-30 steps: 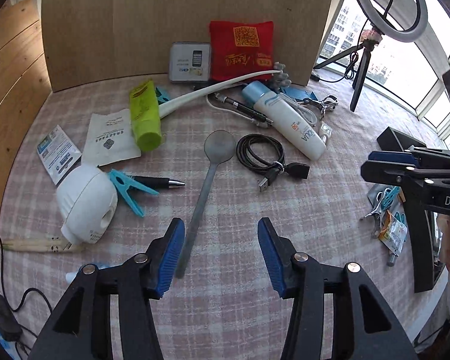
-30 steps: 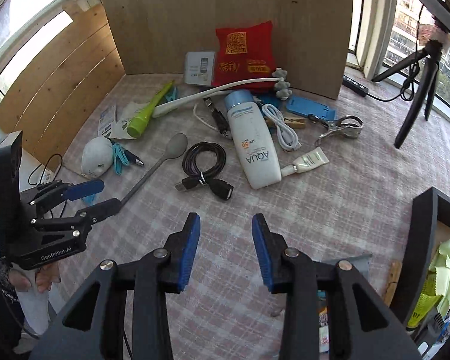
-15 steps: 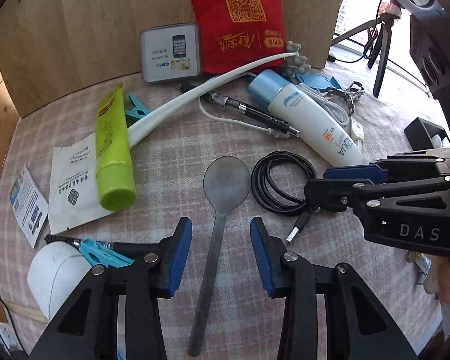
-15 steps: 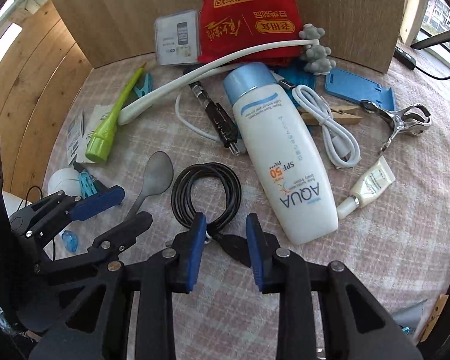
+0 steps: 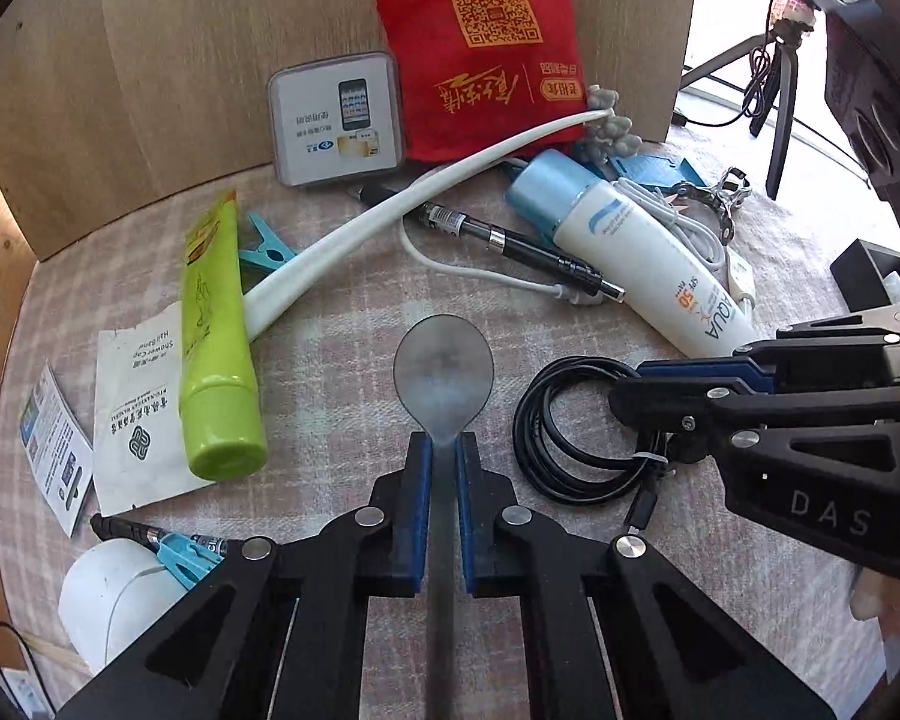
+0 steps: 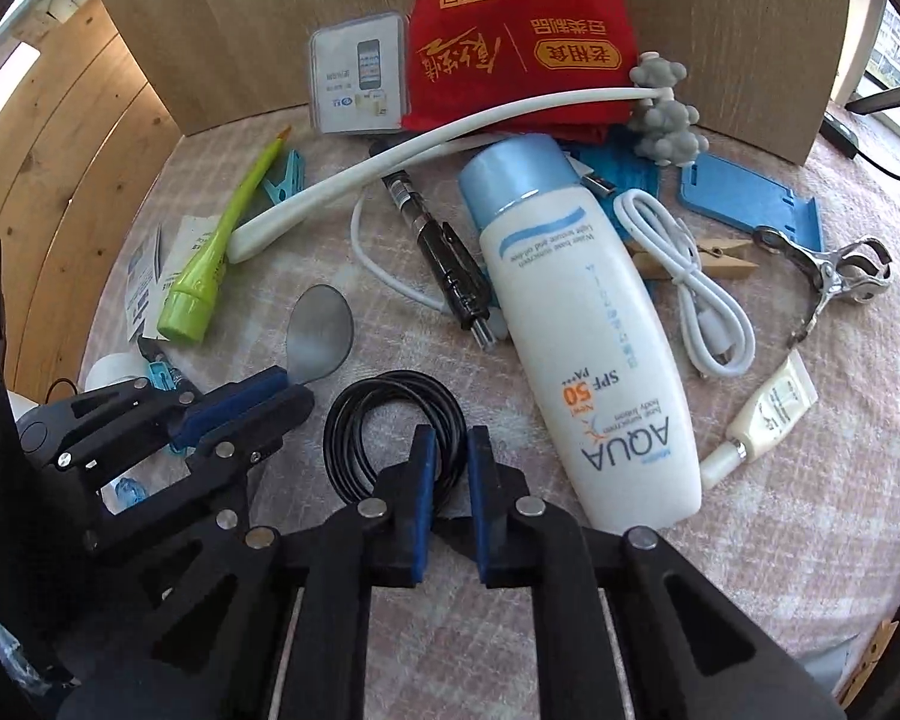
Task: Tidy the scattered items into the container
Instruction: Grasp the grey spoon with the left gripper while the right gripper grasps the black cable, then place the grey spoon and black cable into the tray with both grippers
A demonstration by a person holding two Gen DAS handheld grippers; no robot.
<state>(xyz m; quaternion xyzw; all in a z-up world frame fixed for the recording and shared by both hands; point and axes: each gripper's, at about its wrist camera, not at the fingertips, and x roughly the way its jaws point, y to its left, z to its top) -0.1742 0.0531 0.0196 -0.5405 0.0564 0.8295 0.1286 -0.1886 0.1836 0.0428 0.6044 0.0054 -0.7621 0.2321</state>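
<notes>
In the left wrist view, the left gripper (image 5: 444,450) is at the bottom centre of the frame, and its jaws are closing on the thin handle of the grey spoon (image 5: 443,369). The blue pads (image 5: 419,480) press the handle from both sides just under the round bowl, which lies flat on the checked cloth (image 5: 342,324) in the middle of the frame.

The right gripper (image 6: 447,450) is at the bottom centre of the right wrist view. Its jaws are also closing, now narrow, with the near side of the coiled black cable (image 6: 390,432) between them. The cable coil lies on the cloth just left of the white sunscreen bottle (image 6: 588,348).

In the left part of the left wrist view a green tube (image 5: 216,348) lies beside a white packet (image 5: 132,420). A long white shoehorn (image 5: 414,204) runs from the tube up to the upper right. At the top a red pouch (image 5: 486,66) leans on the wooden board (image 5: 180,60), with a small white box (image 5: 336,120) just to its left. A black pen (image 5: 510,240) lies near the bottle's blue cap.
</notes>
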